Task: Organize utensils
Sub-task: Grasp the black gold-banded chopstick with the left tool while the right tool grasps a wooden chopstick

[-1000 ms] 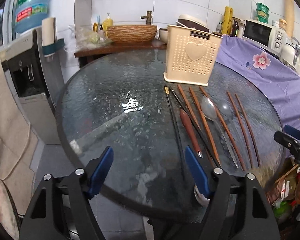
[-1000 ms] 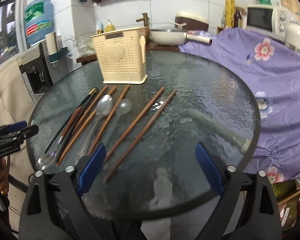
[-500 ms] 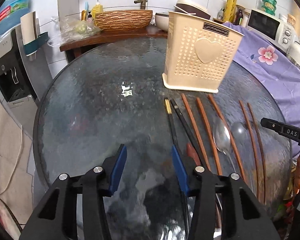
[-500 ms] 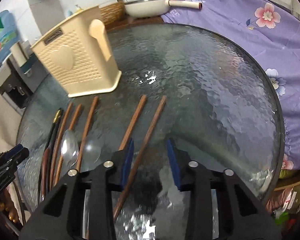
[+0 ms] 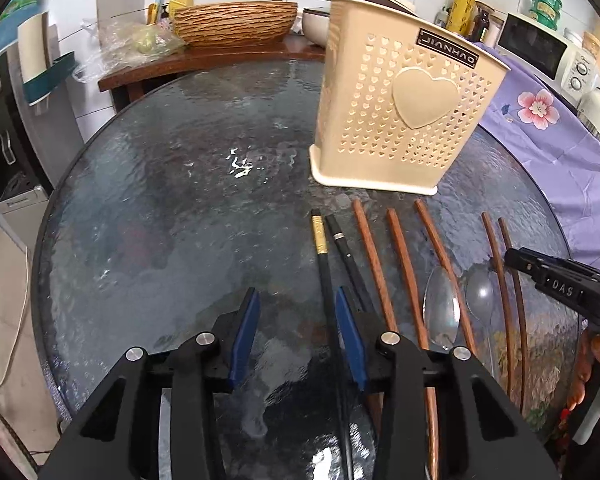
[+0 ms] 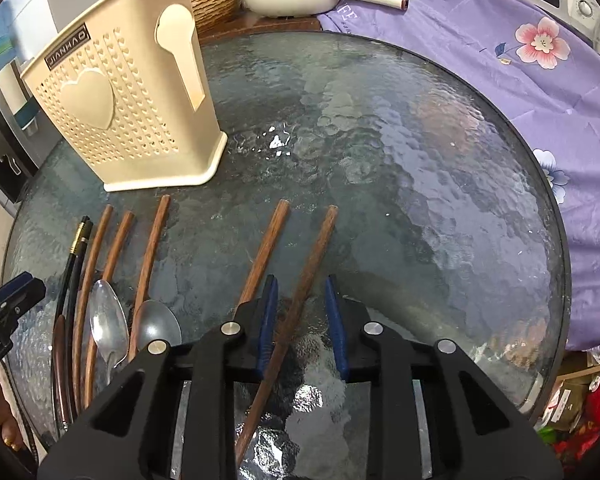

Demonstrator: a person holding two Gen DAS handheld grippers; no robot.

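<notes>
On the glass table (image 6: 440, 184), in front of the cream utensil holder (image 6: 128, 120), the utensils lie side by side, long axes running from the near edge toward the holder.

Right gripper (image 6: 302, 322): jaws part open, low over the table, straddling the rightmost wooden chopstick (image 6: 314, 256). The stick runs forward between the blue pads (image 6: 336, 320), slightly oblique, and appears to pass close to the left pad; no clamping visible. Its partner chopstick (image 6: 266, 248) lies just outside the left pad.

Left gripper (image 5: 296, 334): jaws part open, holding nothing. The gold-banded black chopstick (image 5: 322, 248) runs forward along the inside of the right pad; whether they touch cannot be told. The second black chopstick (image 5: 346, 250) lies just beyond that pad. Wooden chopsticks and two spoons (image 5: 442, 312) lie further right.

Judgement: each hand is nearest its own end of the row, and each stick is aligned with the finger direction, not across it. The right is set to close; a shut on the oblique stick risks it pivoting.
</notes>
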